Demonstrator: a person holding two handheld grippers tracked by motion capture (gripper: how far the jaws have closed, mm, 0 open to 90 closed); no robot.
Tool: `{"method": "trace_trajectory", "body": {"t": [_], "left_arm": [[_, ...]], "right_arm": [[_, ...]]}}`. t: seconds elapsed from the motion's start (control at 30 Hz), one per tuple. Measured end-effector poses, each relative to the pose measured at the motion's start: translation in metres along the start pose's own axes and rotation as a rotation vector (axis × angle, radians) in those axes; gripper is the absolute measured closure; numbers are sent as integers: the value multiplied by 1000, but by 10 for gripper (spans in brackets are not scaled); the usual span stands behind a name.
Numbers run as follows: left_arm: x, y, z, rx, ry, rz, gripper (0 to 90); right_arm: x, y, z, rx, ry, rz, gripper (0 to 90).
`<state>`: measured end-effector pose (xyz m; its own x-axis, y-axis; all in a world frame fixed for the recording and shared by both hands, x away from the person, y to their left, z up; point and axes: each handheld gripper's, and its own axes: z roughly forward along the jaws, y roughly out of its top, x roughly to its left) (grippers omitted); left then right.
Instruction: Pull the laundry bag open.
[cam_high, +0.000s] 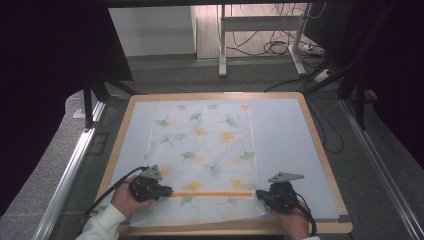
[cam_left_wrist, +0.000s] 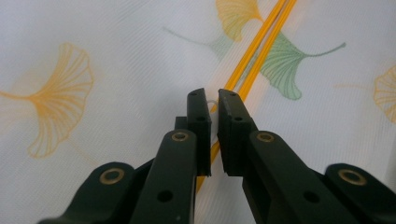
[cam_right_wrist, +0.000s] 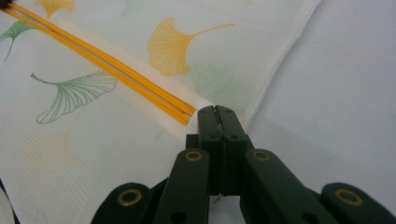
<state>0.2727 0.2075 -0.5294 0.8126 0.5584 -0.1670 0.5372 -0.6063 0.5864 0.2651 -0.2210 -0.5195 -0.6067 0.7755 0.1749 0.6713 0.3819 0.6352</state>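
Mesh laundry bag (cam_high: 205, 155) w/ ginkgo-leaf print lies flat on pale mat (cam_high: 285, 135), near-centre of wooden table (cam_high: 320, 145). Orange zipper (cam_high: 212, 194) runs left–right across bag's near part. Left gripper (cam_high: 167, 191) at zipper's left end, jaws closed on small white zipper pull (cam_left_wrist: 212, 103). Right gripper (cam_high: 260, 194) at zipper's right end, jaws pinched tight on bag fabric just beside the zip end.
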Motion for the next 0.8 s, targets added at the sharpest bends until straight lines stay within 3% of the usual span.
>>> {"method": "trace_trajectory", "body": {"t": [0.37, 0.8], "left_arm": [[5, -9, -7, -3, 12, -17, 850], [15, -27, -20, -21, 23, -67, 850]], "right_arm": [[0, 0, 0, 0, 1, 0, 893], [0, 0, 0, 0, 1, 1, 893]]}}
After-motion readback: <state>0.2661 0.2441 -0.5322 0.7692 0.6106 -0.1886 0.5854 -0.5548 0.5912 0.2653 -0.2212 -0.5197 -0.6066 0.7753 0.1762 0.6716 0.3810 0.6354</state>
